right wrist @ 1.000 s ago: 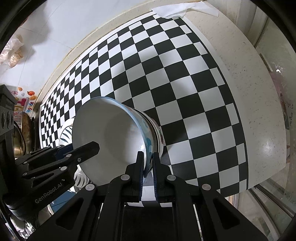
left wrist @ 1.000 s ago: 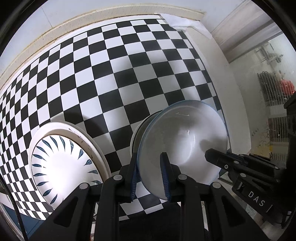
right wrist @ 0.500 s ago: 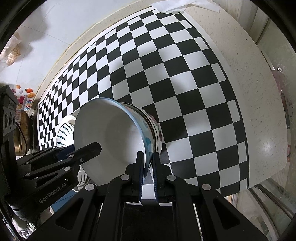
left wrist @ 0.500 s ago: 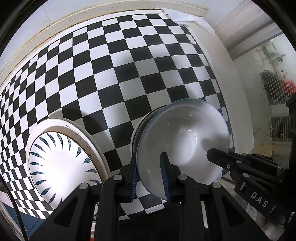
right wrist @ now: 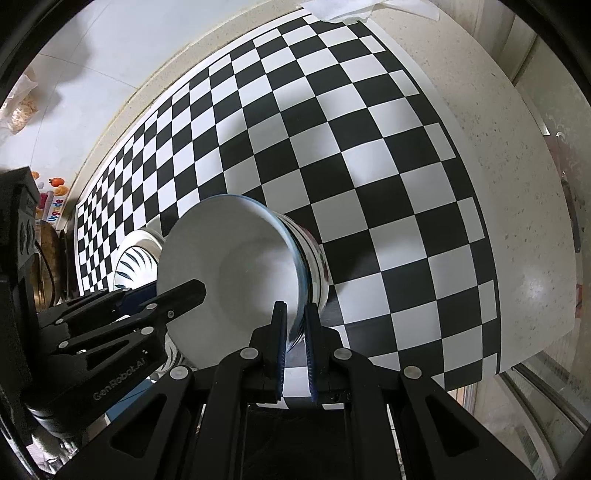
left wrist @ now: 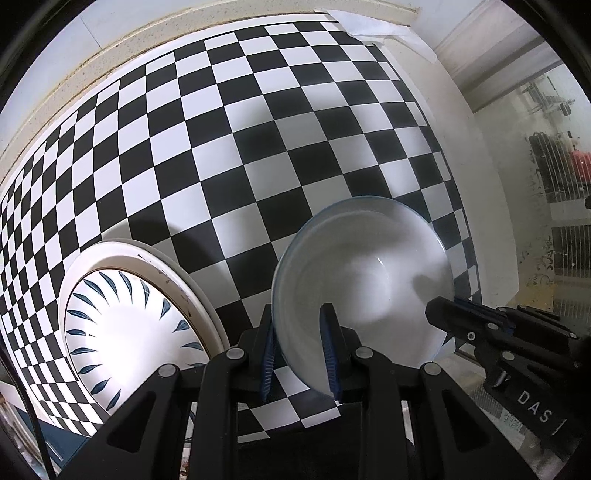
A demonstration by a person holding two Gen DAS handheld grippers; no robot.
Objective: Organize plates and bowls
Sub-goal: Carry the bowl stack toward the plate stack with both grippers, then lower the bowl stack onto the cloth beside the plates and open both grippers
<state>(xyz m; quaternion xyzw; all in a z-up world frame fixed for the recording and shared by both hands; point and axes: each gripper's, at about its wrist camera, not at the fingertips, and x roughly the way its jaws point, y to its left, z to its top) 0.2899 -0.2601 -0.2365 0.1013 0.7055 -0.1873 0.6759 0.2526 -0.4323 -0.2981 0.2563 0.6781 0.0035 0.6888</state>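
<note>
The worktop (right wrist: pixel 517 192) is speckled stone with a black-and-white checkered mat (left wrist: pixel 229 155) over most of it, and a crumpled white cloth (right wrist: pixel 340 9) sits at the mat's far corner. Near the front edge, toward the left end, there's a big plate with blue leaf strokes (left wrist: pixel 125 332) on a plain white plate, and just to its right a white bowl with a thin blue rim (left wrist: pixel 369 284) is tipped up over another bowl underneath (right wrist: pixel 314 266). Both tongs pinch that top bowl's rim, the left gripper (left wrist: pixel 301 347) on its left side and the right gripper (right wrist: pixel 294 328) on its right.
</note>
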